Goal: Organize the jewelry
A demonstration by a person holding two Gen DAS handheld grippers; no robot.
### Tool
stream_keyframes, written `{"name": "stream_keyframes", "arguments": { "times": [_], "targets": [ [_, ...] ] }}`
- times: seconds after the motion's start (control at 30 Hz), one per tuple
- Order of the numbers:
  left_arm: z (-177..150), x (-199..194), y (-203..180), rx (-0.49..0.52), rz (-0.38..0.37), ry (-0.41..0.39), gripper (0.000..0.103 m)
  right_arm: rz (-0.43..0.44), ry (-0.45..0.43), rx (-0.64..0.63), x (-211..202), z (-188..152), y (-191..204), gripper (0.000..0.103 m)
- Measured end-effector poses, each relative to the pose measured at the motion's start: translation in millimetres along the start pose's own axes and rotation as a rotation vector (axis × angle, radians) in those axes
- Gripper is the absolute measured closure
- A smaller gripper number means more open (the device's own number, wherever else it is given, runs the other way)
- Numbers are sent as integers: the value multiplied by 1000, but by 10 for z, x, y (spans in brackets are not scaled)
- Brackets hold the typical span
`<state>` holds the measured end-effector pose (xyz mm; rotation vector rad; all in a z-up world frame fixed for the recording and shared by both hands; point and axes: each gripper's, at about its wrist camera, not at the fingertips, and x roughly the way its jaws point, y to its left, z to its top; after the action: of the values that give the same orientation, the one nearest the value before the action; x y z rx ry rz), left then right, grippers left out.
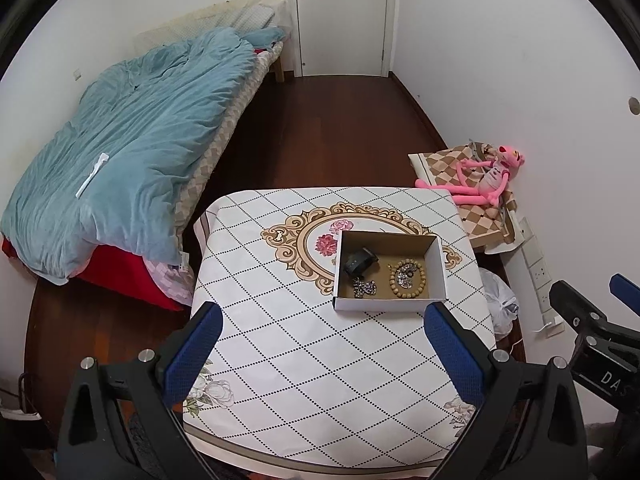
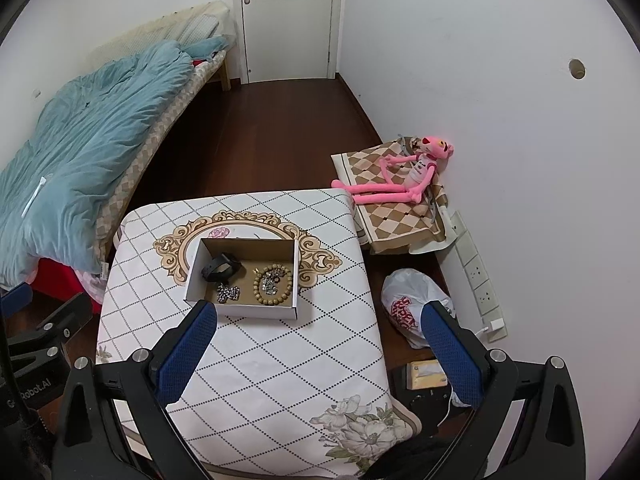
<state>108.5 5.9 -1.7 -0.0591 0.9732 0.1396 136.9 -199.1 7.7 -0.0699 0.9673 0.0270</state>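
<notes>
- Left tool [image 1: 322,338]: held apart, empty, above near tabletop [image 1: 304,360] edge.
- Right tool [image 2: 318,338]: held apart, empty.
- Cardboard box [image 1: 390,304]: placed toward far right tabletop corner.
- Bead bracelet [image 1: 407,280], black strap [image 1: 360,262], chain [image 1: 365,288]: stowed inside box.

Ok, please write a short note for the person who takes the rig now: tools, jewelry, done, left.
Left tool: open, holds nothing, above the table's near part.
Right tool: open, holds nothing.
Cardboard box stands on the table.
Inside it: black watch, silver chain, wooden bead bracelet lying around small silver pieces.
Done: all visible jewelry is in the box.
Left: nothing seen outside it; perhaps separate the pieces.
</notes>
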Motion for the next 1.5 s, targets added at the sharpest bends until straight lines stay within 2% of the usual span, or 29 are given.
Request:
{"name": "stream_keyframes", "arguments": {
  "times": [1.5],
  "targets": [
    [-26,-38,50,-4,0,-8,0,-2,4,-21,-22,47,37,0]
  ]
}}
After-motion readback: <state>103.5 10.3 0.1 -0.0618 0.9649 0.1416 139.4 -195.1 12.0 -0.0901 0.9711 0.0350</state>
